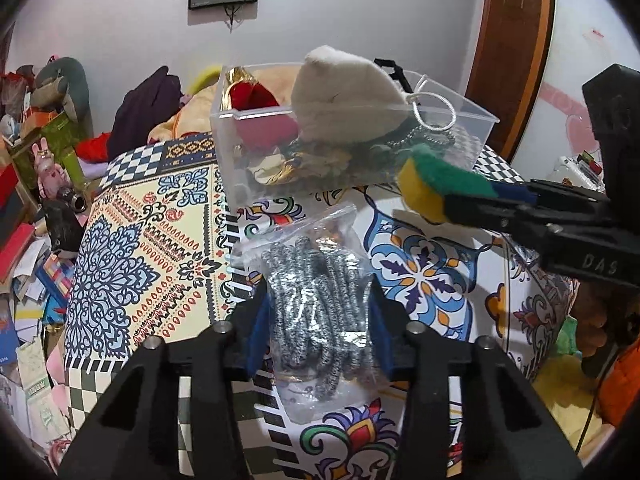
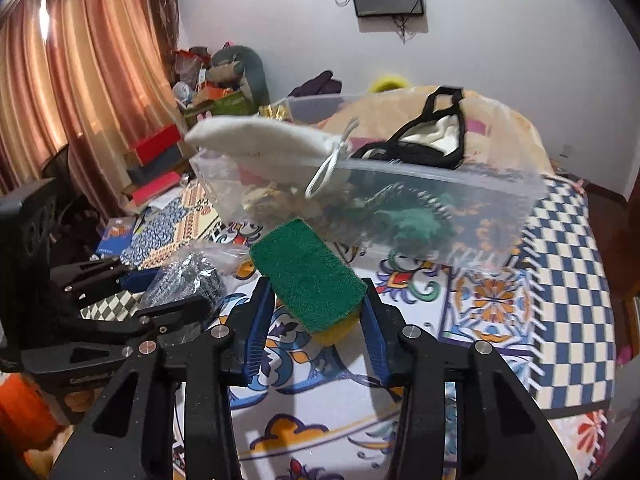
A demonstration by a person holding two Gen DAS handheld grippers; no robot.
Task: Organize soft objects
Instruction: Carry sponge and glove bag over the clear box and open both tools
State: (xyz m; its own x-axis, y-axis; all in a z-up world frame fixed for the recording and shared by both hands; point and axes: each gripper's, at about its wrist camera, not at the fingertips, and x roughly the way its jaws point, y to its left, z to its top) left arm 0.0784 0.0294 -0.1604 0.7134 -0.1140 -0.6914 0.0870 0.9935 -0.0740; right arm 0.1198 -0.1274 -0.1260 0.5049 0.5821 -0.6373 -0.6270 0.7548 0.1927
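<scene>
My left gripper [image 1: 320,312] is shut on a clear plastic bag of grey-white cord [image 1: 316,300], held over the patterned cloth; the bag also shows in the right wrist view [image 2: 188,276]. My right gripper [image 2: 316,312] is shut on a green and yellow sponge [image 2: 310,276], seen from the side in the left wrist view [image 1: 436,188]. Ahead stands a clear plastic box [image 1: 256,148] [image 2: 500,208] with soft items inside. A white drawstring pouch [image 1: 344,92] [image 2: 256,140] lies on its rim. A black-edged cloth item [image 2: 432,140] rests at its far side.
The patterned cloth [image 1: 136,240] [image 2: 560,280] covers the surface under both grippers. Piles of boxes, books and toys [image 1: 36,200] crowd the left side. A curtain [image 2: 80,80] hangs at the left. A wooden door [image 1: 512,48] stands at the right.
</scene>
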